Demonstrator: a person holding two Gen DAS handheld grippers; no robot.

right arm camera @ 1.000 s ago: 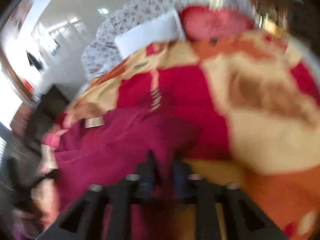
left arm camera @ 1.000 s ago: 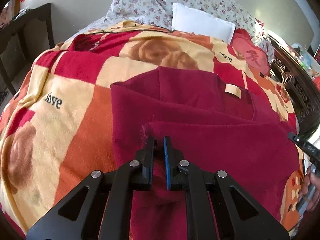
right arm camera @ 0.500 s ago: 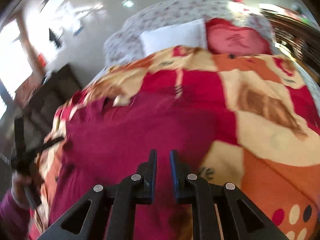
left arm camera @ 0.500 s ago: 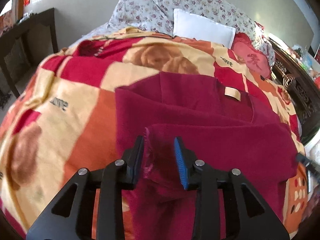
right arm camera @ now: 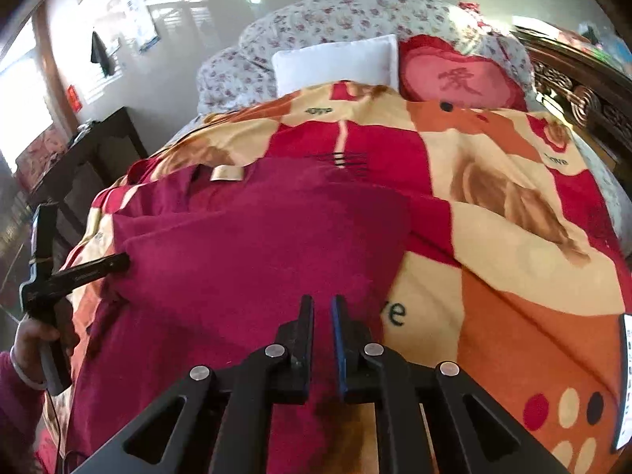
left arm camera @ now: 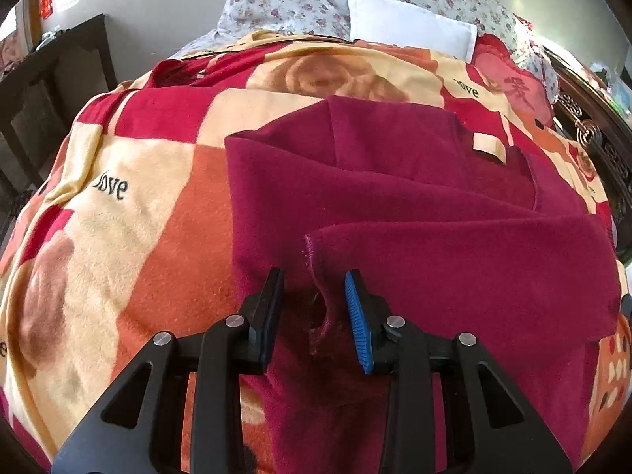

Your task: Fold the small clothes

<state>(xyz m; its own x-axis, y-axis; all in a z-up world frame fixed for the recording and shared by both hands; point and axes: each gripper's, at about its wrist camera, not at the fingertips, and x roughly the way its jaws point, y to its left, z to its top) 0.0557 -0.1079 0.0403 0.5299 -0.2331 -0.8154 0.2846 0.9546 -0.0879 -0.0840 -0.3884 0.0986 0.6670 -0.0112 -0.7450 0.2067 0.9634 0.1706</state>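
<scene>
Maroon garment [left arm camera: 414,205] near edge hidden beneath left gripper [left arm camera: 314,304].

Black jaws [left arm camera: 314,290] — blue pad, silver screws.

You've got a soft, matt fleecy maroon garment [left arm camera: 414,213] lying on a plush, fuzzy blanket [left arm camera: 130,213]; your left gripper [left arm camera: 315,300] is matt black plastic with 1 ribbed blue pad and shiny metal screws, and behind sit a smooth white cloth pillow [left arm camera: 410,23] and glossy carved dark wood [right arm camera: 584,91]
</scene>
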